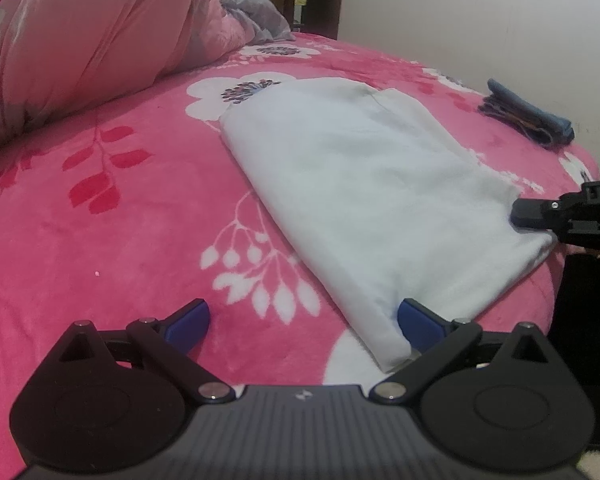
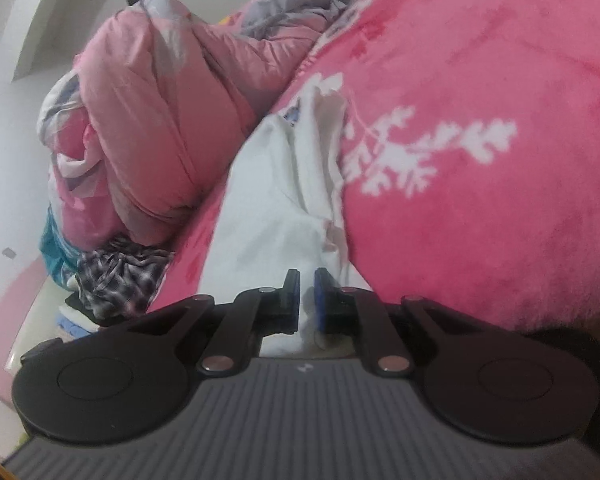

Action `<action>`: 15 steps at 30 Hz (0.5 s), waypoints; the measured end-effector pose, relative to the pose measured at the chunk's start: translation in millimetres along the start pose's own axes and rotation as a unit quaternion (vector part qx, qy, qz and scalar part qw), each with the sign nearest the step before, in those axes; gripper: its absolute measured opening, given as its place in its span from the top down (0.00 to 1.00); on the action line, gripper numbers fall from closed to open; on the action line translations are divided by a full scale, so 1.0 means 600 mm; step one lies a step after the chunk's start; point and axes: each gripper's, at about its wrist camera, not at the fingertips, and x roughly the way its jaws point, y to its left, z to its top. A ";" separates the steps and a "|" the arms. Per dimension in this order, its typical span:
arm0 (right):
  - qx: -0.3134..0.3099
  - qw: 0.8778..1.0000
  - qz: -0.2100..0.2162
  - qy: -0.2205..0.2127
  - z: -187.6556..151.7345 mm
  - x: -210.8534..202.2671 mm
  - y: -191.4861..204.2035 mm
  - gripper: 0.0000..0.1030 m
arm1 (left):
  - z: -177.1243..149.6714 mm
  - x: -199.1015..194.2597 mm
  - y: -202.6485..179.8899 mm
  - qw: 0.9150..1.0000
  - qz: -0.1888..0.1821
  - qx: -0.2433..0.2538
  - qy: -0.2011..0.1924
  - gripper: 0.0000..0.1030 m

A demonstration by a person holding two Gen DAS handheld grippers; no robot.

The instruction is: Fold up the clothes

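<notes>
White folded garment on the pink bed, pinched at one corner by the right gripper.

Nearest in the left wrist view, the left gripper (image 1: 302, 322) sits low over the pink floral fleece blanket (image 1: 100, 240), its blue-padded fingers (image 1: 188, 326) spread wide, the right-hand pad just touching the near corner of the white folded cotton garment (image 1: 360, 192); the garment lies flat, its long axis running from 5 o'clock up to 11 o'clock; at 3 o'clock the right gripper (image 2: 307, 300) reaches in level from the side, its jaws closed together on the garment's edge, white cloth between the pads; farther off, a folded blue denim piece (image 1: 528, 114) at 2 o'clock near the bed's edge; a bunched pink quilt (image 1: 80, 40) at 10 o'clock.
</notes>
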 end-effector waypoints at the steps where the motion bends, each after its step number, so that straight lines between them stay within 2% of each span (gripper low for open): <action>1: 0.002 1.000 0.002 0.000 0.004 -0.001 -0.001 0.91 | 0.002 -0.002 0.001 1.000 0.000 -0.001 -0.001 0.01; 3: 0.002 1.000 0.005 0.000 0.013 -0.002 -0.002 0.91 | 0.006 -0.010 0.001 1.000 0.002 -0.001 -0.008 0.01; 7: -0.060 0.998 0.001 -0.006 0.061 0.007 0.029 0.91 | 0.017 -0.031 0.008 0.999 0.012 -0.006 -0.035 0.03; 11: -0.110 0.994 0.008 0.013 0.114 0.040 0.052 0.91 | 0.037 -0.034 0.016 0.998 0.004 -0.012 -0.062 0.03; 15: -0.152 0.987 0.008 0.051 0.170 0.107 0.066 0.91 | 0.049 0.003 0.004 0.999 -0.001 0.004 -0.046 0.04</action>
